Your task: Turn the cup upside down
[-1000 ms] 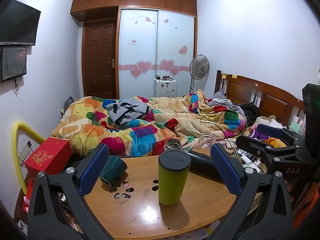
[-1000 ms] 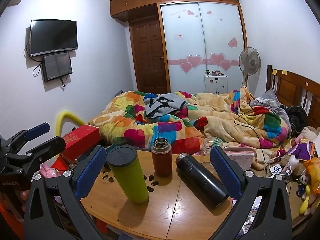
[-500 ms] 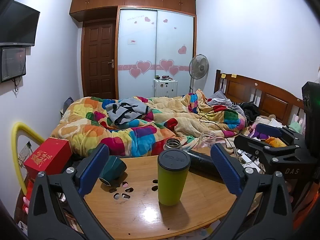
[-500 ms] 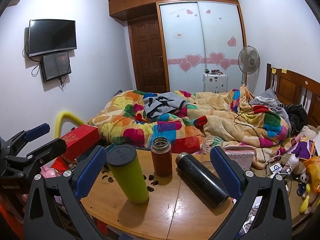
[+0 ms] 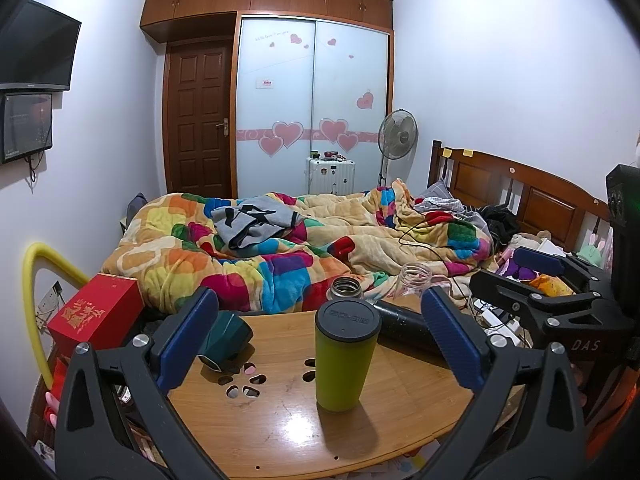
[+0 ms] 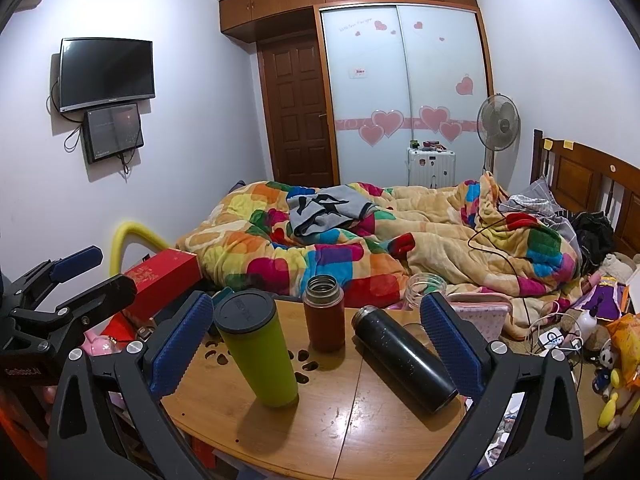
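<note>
The green cup [image 5: 346, 354] stands upright near the middle of the wooden bench [image 5: 280, 420], its dark lid on top. In the left wrist view it sits between the blue pads of the left hand-held gripper [image 5: 318, 340], whose jaws are spread wide and touch nothing. From the right wrist view the cup [image 6: 258, 350] is at about 10 o'clock, just beside the left pad of the right hand-held gripper [image 6: 316, 344], which is also wide apart and holds nothing.

At 12 o'clock behind the cup stands a brown flask [image 6: 324, 312] with no cap (its mouth is open). A black bottle [image 6: 404, 358] lies on its side at about 2 o'clock from the cup, reaching toward the bench's right edge. A clear jar [image 6: 428, 286] stands at the far rim. A dark green mug [image 5: 224, 338] lies tipped over at the cup's 9 o'clock, near a cluster of small cut-out holes in the benchtop. A red box [image 5: 96, 312] sits off the bench's left side, and a colourful quilt [image 5: 280, 248] covers the bed beyond.
</note>
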The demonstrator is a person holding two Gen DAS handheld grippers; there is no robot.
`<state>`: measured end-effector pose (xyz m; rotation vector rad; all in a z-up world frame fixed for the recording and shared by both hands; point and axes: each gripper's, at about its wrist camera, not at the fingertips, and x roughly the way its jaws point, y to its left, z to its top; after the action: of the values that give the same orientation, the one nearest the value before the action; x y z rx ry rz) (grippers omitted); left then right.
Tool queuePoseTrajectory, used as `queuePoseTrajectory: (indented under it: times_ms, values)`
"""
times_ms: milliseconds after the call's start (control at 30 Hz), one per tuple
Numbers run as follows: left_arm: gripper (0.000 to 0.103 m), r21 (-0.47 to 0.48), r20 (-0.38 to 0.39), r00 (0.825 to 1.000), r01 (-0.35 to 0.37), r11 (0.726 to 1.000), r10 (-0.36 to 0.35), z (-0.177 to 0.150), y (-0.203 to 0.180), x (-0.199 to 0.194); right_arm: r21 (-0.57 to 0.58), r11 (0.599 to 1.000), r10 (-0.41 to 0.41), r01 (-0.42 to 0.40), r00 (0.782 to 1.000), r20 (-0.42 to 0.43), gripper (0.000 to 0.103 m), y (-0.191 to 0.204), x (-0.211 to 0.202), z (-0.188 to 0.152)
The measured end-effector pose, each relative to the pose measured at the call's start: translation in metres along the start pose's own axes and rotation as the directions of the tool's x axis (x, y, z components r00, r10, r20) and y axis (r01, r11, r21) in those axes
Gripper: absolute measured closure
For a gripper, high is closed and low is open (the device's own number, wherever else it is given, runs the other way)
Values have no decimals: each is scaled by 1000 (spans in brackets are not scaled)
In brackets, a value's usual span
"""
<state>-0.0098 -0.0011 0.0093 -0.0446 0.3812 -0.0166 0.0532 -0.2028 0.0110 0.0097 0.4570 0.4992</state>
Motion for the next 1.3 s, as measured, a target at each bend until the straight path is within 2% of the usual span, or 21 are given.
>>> queuePoseTrajectory:
  times_ms: [700, 1300]
  values:
    - [0, 0, -1, 1000, 2, 1000, -2, 1, 1, 0, -6, 1000, 2, -2, 1000, 14, 0, 6, -5, 8]
    - [0, -11, 0, 999, 33, 999, -33, 5, -9, -5, -8, 1000, -3, 3, 1000, 18, 0, 5, -7, 10]
